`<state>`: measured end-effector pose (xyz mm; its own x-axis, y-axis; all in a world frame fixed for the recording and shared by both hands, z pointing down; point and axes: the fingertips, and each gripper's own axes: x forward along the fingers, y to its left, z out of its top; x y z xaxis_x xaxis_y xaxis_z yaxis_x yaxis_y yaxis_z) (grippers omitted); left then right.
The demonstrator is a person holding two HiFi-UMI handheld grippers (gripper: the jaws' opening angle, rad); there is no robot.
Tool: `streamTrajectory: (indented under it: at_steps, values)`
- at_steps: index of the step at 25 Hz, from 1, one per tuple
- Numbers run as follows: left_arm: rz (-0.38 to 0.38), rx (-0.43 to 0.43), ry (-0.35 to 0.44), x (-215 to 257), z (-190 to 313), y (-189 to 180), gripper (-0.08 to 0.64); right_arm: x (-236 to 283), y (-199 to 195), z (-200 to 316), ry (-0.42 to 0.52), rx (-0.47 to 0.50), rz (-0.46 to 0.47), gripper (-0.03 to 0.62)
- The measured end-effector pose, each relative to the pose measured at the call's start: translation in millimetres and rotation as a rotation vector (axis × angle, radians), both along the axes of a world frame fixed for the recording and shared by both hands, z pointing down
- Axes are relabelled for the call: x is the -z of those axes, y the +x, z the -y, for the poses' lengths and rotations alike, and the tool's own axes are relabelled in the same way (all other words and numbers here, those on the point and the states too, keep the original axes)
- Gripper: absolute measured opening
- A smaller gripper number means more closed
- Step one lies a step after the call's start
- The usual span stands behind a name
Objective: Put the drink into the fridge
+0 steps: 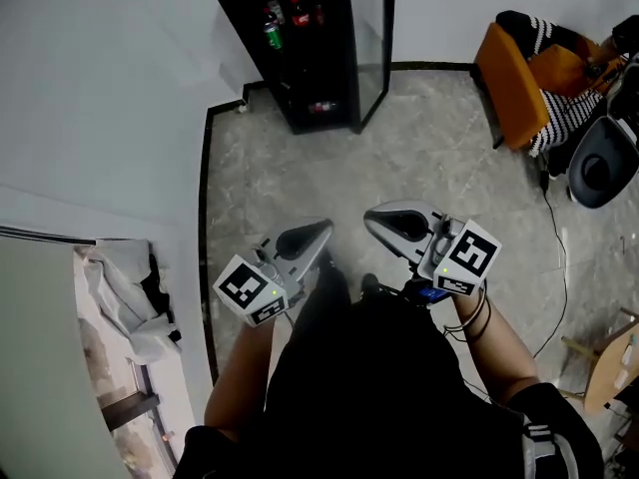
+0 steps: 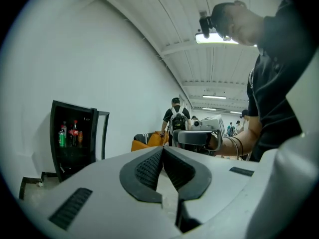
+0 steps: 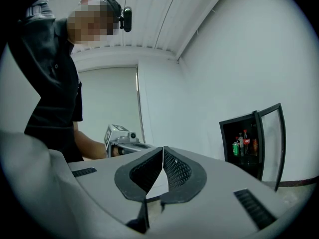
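Grey marbled floor and plain white walls all round, and both claws are held low in front of the person, tips pointing forward over the tiles. Left claw first: its own view shows the two dark ribbed pads pressed tip to tip, jaws fully closed, nothing caught between them. Right claw, same story: pads meeting at a fine point, completely closed, holding nothing. The two sit close side by side, tips angled slightly toward each other with a gap of bare floor between them, and each catches the other in its camera off to the side. Well ahead of both claws, against the far wall, stands the black fridge, its glass door swung open on the side nearer the right claw. Up on its top shelf are the drinks: a green can with red-labelled cola bottles just beside it. From the left claw that fridge sits forward and to the left; from the right claw it is forward and to the right, can and bottles lined up inside. Farther out beyond the right claw, an orange chair with a striped cushion, well apart from everything.
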<state>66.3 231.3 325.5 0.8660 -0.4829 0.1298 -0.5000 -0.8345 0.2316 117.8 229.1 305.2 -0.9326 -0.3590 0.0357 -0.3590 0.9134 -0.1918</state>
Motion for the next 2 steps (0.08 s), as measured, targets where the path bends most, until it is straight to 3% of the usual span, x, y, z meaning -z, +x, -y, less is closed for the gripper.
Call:
streamTrajectory:
  at_steps: [2]
  values:
    - [-0.003, -0.029, -0.022, 0.5, -2.1, 1.8, 0.011, 3.2, 0.3, 0.8, 0.002, -0.010, 0.003, 0.023]
